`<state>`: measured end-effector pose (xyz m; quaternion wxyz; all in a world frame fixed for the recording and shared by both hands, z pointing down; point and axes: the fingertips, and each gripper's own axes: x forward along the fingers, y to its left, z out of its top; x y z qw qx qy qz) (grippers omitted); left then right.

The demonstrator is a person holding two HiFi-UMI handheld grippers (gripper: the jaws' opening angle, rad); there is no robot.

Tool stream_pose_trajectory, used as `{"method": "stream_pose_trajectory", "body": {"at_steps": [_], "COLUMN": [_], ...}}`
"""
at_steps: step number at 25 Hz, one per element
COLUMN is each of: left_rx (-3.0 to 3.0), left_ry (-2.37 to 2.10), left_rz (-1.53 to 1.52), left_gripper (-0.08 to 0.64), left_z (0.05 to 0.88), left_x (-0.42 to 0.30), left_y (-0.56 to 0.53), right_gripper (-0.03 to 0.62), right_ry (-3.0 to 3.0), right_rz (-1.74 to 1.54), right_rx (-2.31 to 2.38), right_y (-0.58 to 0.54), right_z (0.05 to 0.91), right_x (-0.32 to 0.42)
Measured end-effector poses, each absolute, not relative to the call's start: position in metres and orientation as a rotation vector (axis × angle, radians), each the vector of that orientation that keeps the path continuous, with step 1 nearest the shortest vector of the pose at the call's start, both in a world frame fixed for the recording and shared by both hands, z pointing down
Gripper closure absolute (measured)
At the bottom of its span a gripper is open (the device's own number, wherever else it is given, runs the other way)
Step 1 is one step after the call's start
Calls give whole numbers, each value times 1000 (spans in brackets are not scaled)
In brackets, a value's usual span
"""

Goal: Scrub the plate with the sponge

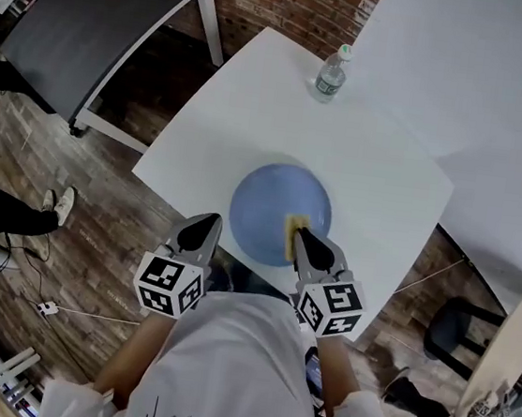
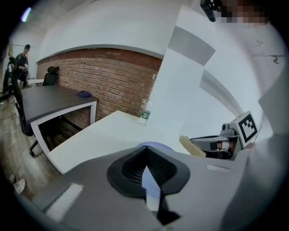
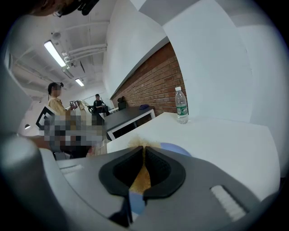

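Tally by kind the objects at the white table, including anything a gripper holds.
plate: 1
sponge, held by the right gripper: 1
water bottle: 1
Total: 3

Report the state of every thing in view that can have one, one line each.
plate: right side up, flat on the white table.
sponge: clamped, over the plate's near-right part; contact unclear.
right tongs: shut on the sponge.
left tongs: shut, empty, off the plate's near-left rim.
water bottle: upright, capped, near the table's far corner.
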<state>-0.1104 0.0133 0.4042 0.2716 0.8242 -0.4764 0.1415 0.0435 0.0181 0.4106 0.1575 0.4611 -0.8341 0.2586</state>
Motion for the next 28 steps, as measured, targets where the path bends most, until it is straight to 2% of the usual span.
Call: {"method": "stream_pose_trajectory", "body": {"at_steps": [28], "left_rx": [2105], "left_ry": [-1185], "left_rz": [544], "left_gripper": [543], "left_z": [483], "left_x": [-95], "left_y": [-51], "right_gripper": [571], "right_ry": [-2201], "right_rz": [819], "right_rx": [1285], "right_y": [-49], "right_z": [483], "right_x": [45]}}
